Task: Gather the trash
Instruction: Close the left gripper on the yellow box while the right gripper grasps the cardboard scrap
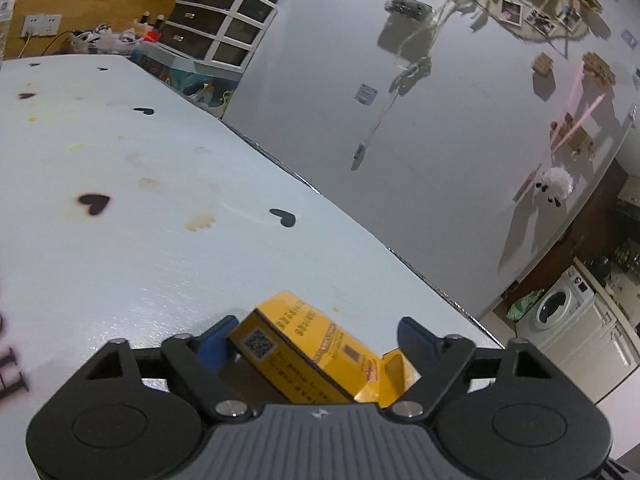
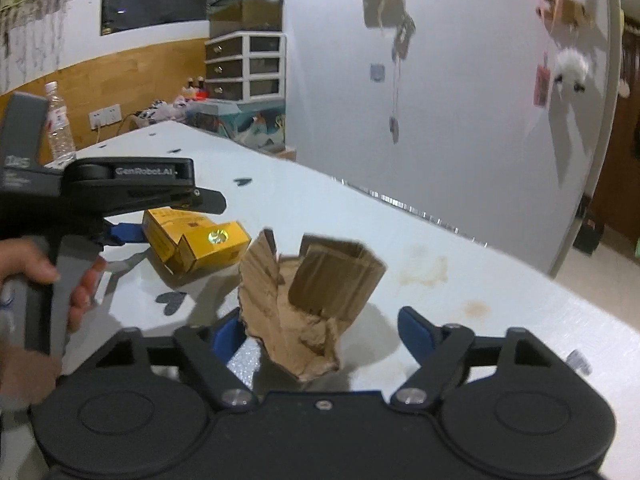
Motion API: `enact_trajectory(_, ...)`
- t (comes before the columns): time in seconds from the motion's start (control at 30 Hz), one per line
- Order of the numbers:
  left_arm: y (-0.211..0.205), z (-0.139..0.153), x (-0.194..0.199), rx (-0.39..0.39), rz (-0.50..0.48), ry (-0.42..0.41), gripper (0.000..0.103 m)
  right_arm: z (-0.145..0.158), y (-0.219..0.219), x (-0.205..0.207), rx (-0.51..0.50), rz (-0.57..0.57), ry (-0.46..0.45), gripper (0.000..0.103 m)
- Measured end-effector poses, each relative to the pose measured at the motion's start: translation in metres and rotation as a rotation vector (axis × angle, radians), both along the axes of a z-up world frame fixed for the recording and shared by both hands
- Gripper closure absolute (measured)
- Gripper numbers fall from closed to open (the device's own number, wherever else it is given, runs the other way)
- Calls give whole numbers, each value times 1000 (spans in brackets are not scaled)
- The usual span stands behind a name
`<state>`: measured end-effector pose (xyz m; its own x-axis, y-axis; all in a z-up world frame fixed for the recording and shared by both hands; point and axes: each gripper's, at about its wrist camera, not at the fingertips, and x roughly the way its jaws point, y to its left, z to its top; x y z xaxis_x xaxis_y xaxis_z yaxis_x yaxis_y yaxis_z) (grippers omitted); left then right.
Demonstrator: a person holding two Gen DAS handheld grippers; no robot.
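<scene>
Trash lay in two pieces on a pale blue table [image 2: 320,208] printed with small black hearts. The first, a yellow carton [image 1: 304,350] with a QR code and an open end flap, sat between the spread fingers of the left gripper [image 1: 316,334]; the left blue pad [image 1: 214,346] touched or nearly touched its corner, the right pad stood apart, so that gripper was released, not clamped. The carton looked light, stiff and probably empty, likely to crush if squeezed hard; its long flat sides seemed the safest hold, away from the loose flap. The second, a torn brown cardboard scrap [image 2: 308,300], stood crumpled and upright between the wide, released fingers of the right gripper [image 2: 320,332], just beside the left pad. It appeared very light, soft and bendy, best pinched low at its bunched base. Whether it rested on the table or leaned against the pad was hard to tell. A water bottle [image 2: 59,124] stood at the far edge.
</scene>
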<state>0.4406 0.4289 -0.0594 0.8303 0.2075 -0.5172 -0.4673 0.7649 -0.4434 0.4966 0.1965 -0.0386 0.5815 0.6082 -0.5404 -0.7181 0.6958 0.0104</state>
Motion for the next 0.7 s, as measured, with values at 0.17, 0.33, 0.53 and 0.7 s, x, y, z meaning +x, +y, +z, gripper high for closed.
enact_trajectory(0.17, -1, -3, -2, -23, 15, -2, 47, -8, 8, -1, -32, 0, 28, 65)
enact_trajectory(0.33, -4, -1, -5, -18, 25, -20, 56, -9, 5, -10, -54, -13, -2, 72)
enact_trajectory(0.53, -23, 15, -10, 44, -31, -62, 66, 1, -15, -15, -22, -46, -30, 73)
enact_trajectory(0.7, -56, 28, -15, 147, -99, -73, 72, 13, -37, -25, -3, -56, -51, 73)
